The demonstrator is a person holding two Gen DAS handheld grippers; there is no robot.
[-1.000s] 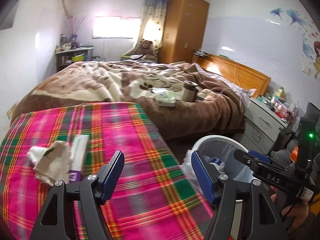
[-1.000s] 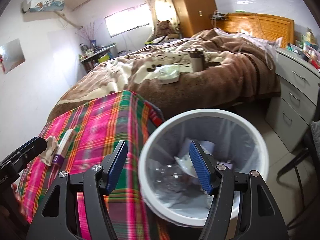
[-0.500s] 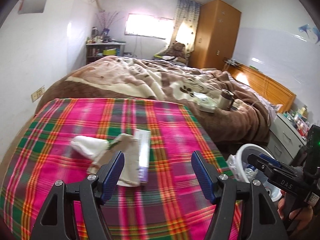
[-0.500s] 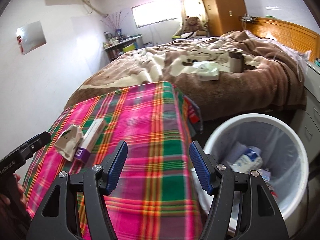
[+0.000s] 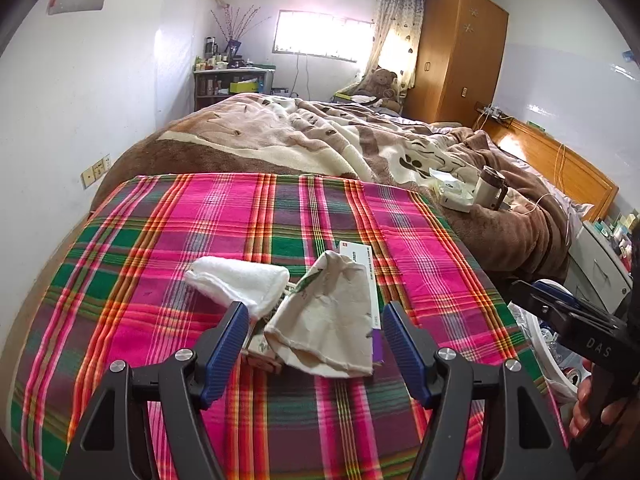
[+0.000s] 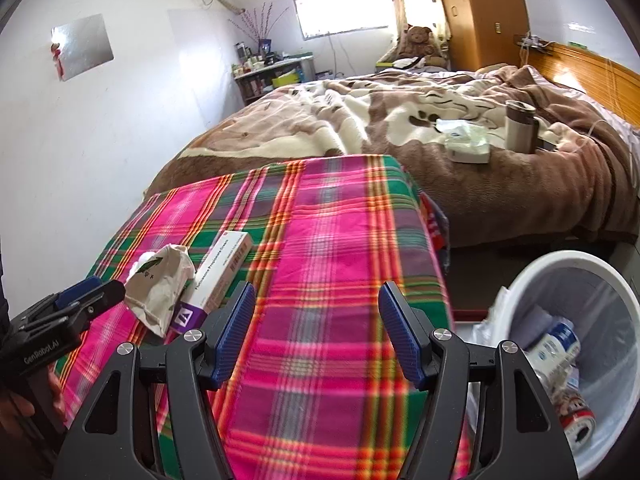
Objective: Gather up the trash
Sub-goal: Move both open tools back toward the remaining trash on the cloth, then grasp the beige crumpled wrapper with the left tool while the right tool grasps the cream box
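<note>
- Plaid cloth (image 5: 304, 208): pink ground, crossed by green, orange and purple bands.
- Crumpled paper bag (image 5: 332, 312): beige, green leaf print.
- Tissue (image 5: 240, 282): white.
- Carton (image 6: 220, 276): white, purple end panel.
- Left gripper (image 5: 312, 340), right gripper (image 6: 316, 330): black frames, blue ribbed pads.
- Trash bin (image 6: 560, 264): white rim, clear liner.
- Blanket (image 5: 320, 140): brown and cream.
- Wardrobe (image 5: 460, 52): orange-brown wood.

My right gripper (image 6: 314, 330) hangs open over the plaid cloth (image 6: 320, 248); paper bag (image 6: 160, 288) and carton (image 6: 220, 272) lie left of it, bin (image 6: 624, 420) right.
</note>
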